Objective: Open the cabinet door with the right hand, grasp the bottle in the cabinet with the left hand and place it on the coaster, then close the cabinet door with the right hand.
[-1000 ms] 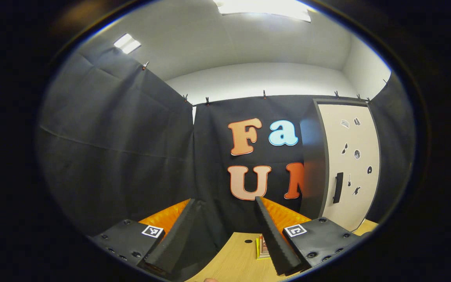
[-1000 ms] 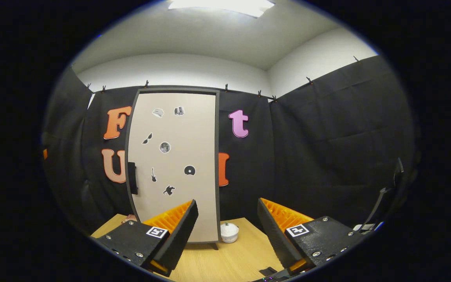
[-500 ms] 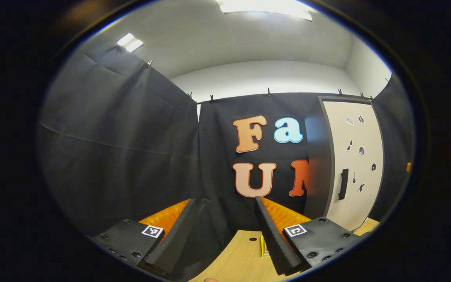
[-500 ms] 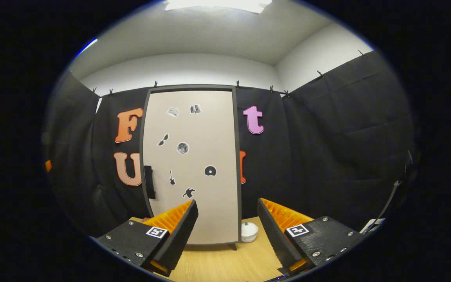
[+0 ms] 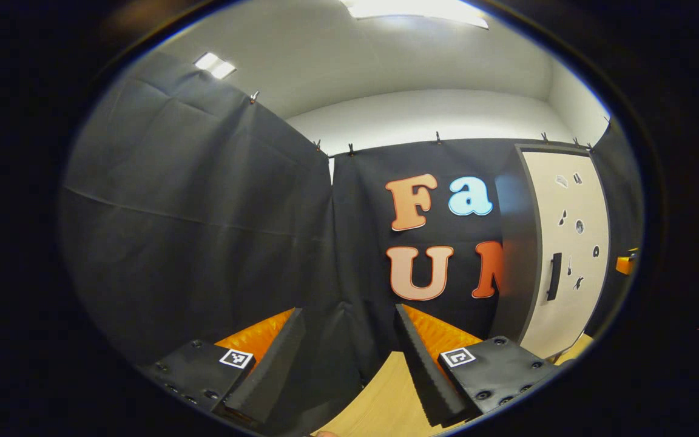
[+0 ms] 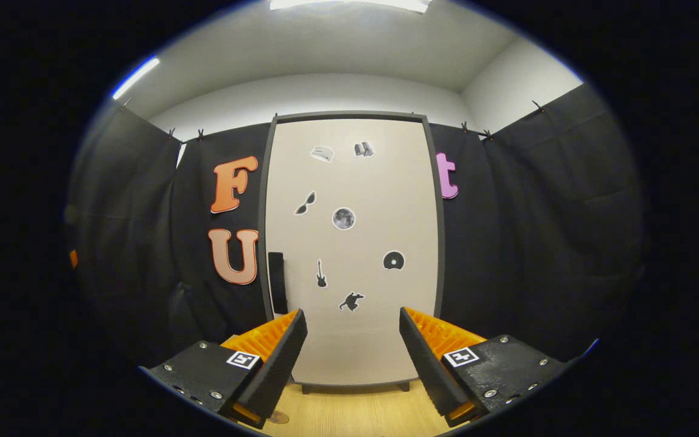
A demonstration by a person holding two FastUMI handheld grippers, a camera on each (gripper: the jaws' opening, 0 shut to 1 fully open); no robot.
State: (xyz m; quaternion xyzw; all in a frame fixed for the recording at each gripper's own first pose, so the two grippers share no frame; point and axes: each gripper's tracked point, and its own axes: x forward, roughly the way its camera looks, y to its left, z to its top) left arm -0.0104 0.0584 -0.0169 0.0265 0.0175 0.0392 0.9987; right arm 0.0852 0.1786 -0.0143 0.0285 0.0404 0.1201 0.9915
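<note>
In the right gripper view, the right tool faces a tall pale cabinet door head-on, its two fingers spread apart and holding nothing. The door is shut and stands upright on a wooden bench. Its dark handle is a narrow bar with its long axis vertical, set against the door's left edge, at about 11 o'clock from the gap between the fingers and still apart from them. In the left gripper view, the left tool is also spread open and empty, pointed at the black cloth wall, with the same cabinet door off at 2 o'clock and seen at a slant. The right tool looks the nearer and squarer to the handle. The bottle presumably sits behind the closed door.
</note>
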